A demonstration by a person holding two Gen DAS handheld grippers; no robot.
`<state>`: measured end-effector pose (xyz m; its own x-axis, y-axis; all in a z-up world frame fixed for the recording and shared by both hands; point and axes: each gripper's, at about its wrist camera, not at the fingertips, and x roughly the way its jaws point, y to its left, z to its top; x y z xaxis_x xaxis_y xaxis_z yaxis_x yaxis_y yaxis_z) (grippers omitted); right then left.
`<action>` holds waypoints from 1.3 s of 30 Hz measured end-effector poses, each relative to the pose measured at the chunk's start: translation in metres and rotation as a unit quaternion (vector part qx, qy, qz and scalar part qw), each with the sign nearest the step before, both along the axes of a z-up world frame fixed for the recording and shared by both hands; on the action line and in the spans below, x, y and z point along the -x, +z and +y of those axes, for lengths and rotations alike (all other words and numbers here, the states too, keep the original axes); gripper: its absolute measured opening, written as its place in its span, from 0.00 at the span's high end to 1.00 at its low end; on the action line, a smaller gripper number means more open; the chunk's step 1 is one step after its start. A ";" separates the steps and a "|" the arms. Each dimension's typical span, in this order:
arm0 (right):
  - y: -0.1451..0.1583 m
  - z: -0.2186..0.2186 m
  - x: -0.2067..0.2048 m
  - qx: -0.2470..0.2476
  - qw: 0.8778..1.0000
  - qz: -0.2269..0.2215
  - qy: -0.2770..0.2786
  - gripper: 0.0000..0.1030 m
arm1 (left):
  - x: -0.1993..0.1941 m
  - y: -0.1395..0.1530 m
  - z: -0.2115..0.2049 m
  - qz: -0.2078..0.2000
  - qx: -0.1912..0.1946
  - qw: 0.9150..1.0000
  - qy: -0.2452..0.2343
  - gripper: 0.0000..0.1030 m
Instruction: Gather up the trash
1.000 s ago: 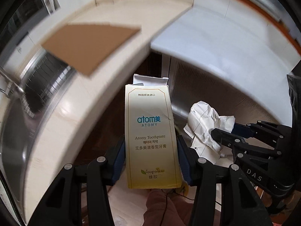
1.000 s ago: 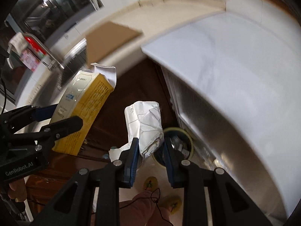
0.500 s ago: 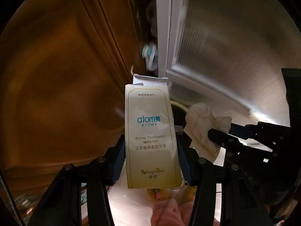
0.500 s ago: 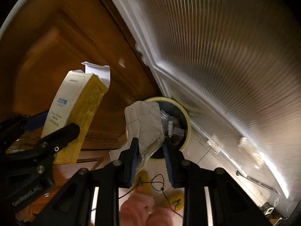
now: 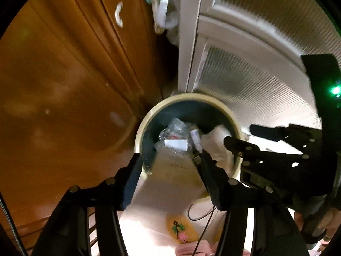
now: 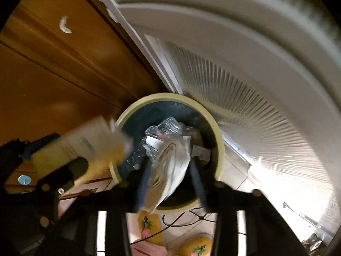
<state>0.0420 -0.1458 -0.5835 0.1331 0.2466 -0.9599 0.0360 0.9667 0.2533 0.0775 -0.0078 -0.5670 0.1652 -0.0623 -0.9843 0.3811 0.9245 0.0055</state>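
Cabinet: a brown wooden cabinet door [image 5: 64, 85] is filling the left side of both views, with a small pale handle [image 5: 119, 13] showing near its top.
Left gripper: the left gripper [image 5: 170, 166] is pointing down over the bin, and its jaws have just been opening. The toothpaste box [image 5: 172, 177] is lying between the fingers, blurred and tipping toward the bin mouth; the fingers are no longer pressing on it.
Bin: a round trash bin [image 5: 149, 115] with a cream rim and dark inside is standing on the floor in the corner between the cabinet and a pale ribbed door panel [image 5: 255, 89]. Clear plastic wrap [image 6: 168, 125] and small white scraps are sitting inside.
Right gripper: the right gripper [image 6: 170, 168] is hanging over the bin, and its jaws have just been opening. The crumpled white paper [image 6: 172, 166] is hanging between the spread fingers, streaked with blur, over the bin opening.
Floor: yellow embroidered slippers [image 6: 149, 226] are showing on the light tiles below the grippers.
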 end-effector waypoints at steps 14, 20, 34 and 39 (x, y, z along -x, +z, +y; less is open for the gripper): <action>0.019 0.001 0.014 0.008 1.000 0.011 0.010 0.48 | 0.000 0.020 0.016 0.007 0.001 1.000 0.021 0.41; 0.054 0.005 0.024 0.010 1.000 0.002 0.021 0.48 | 0.008 0.052 0.015 0.006 0.012 0.999 0.036 0.41; 0.173 0.000 0.045 0.017 0.999 -0.028 0.007 0.48 | 0.034 0.168 0.013 -0.008 0.022 0.999 0.030 0.38; 0.230 -0.004 0.053 0.021 0.999 -0.035 -0.004 0.45 | 0.044 0.222 0.013 -0.023 0.031 0.999 0.034 0.38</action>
<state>-0.0110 -0.1494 -0.3537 0.2014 0.2042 -0.9580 0.0277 0.9765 0.2139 0.0339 0.0054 -0.3446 0.2154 -0.1092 -0.9704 0.3175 0.9476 -0.0362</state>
